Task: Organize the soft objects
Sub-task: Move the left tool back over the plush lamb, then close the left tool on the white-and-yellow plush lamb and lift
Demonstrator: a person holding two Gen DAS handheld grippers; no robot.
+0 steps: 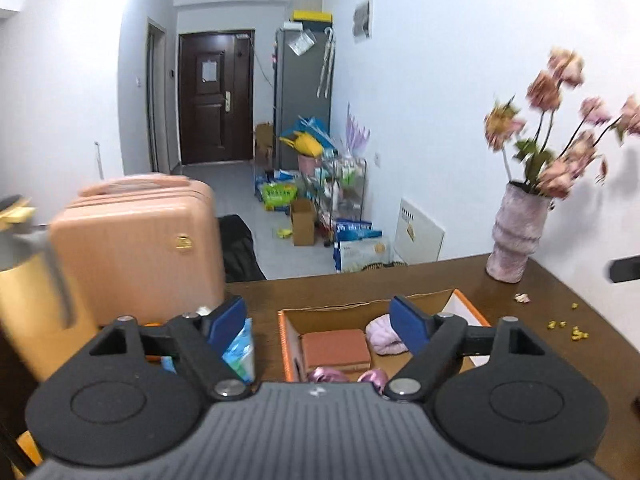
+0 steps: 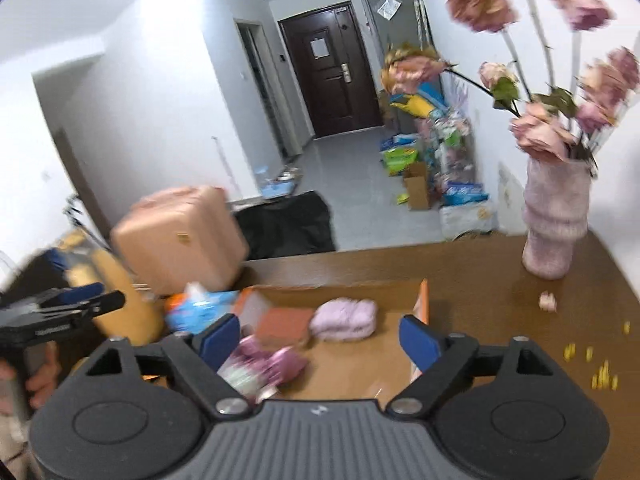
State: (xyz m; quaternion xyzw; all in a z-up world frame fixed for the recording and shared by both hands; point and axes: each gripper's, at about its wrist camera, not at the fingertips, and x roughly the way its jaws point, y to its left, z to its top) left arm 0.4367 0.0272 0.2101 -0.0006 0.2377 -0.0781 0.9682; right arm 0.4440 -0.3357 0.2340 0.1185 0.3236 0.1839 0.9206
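Note:
An open cardboard box (image 1: 288,340) (image 2: 360,364) with orange edges sits on the brown table. Inside lie a brick-red sponge block (image 1: 335,350) (image 2: 282,326), a folded lilac cloth (image 1: 384,336) (image 2: 345,319) and shiny pink-purple soft pieces (image 1: 326,375) (image 2: 272,366). My left gripper (image 1: 318,322) hangs above the box's near side, open, nothing between its blue pads. My right gripper (image 2: 320,338) is also open and empty above the box. The left gripper (image 2: 86,300) shows at the left edge of the right wrist view, held by a hand.
A pink vase (image 1: 516,232) (image 2: 554,220) of dried flowers stands at the table's far right, small yellow bits (image 1: 568,330) (image 2: 600,376) scattered near it. A blue tissue pack (image 1: 240,350) (image 2: 200,306) lies left of the box. A peach suitcase (image 1: 140,240) (image 2: 180,236) stands beyond the table's left end.

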